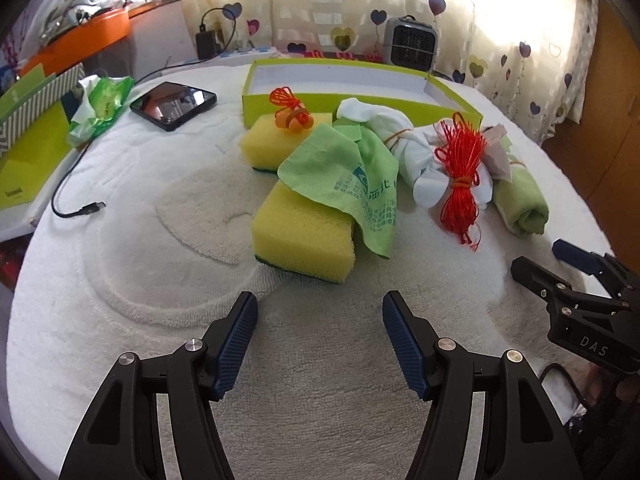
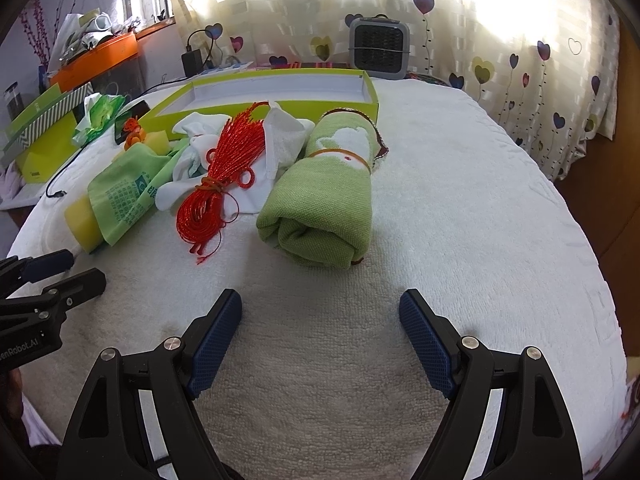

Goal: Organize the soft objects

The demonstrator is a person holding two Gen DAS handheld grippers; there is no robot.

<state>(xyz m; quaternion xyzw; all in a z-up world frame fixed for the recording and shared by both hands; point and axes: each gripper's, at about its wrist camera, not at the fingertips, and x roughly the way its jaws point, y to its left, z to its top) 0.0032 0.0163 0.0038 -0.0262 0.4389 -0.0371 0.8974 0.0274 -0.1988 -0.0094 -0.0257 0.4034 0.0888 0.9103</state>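
Rolled green towel (image 2: 320, 196) lying on the white terry cover (image 2: 460, 208), directly ahead of the right gripper (image 2: 320, 308). Soft, light, compressible by the look of it; banded near the far end by a thin elastic, so likely to hold its roll when lifted. Long axis running away from the right wrist camera, open spiral end facing it. Best grip judged across the mid-body, pads squeezing the flanks.

Just left of it, touching: red cord bundle (image 2: 218, 184), limp, tied at the waist, looped tail toward the camera, draped over a knotted white cloth (image 2: 276, 148). Grip at the tie, else strands may slip.

Further left: printed green cloth (image 1: 352, 176) draped over the near yellow sponge (image 1: 304, 240); second sponge (image 1: 276, 144) behind, small orange cord bundle (image 1: 290, 110) on top. Sponges springy, easy to pinch on short sides.

Behind all: lime-green open box (image 1: 360, 100), long side across the view, apparently empty.

Right gripper jaws apart, holding nothing. Left gripper (image 1: 320, 312) jaws apart, holding nothing, facing the near sponge.
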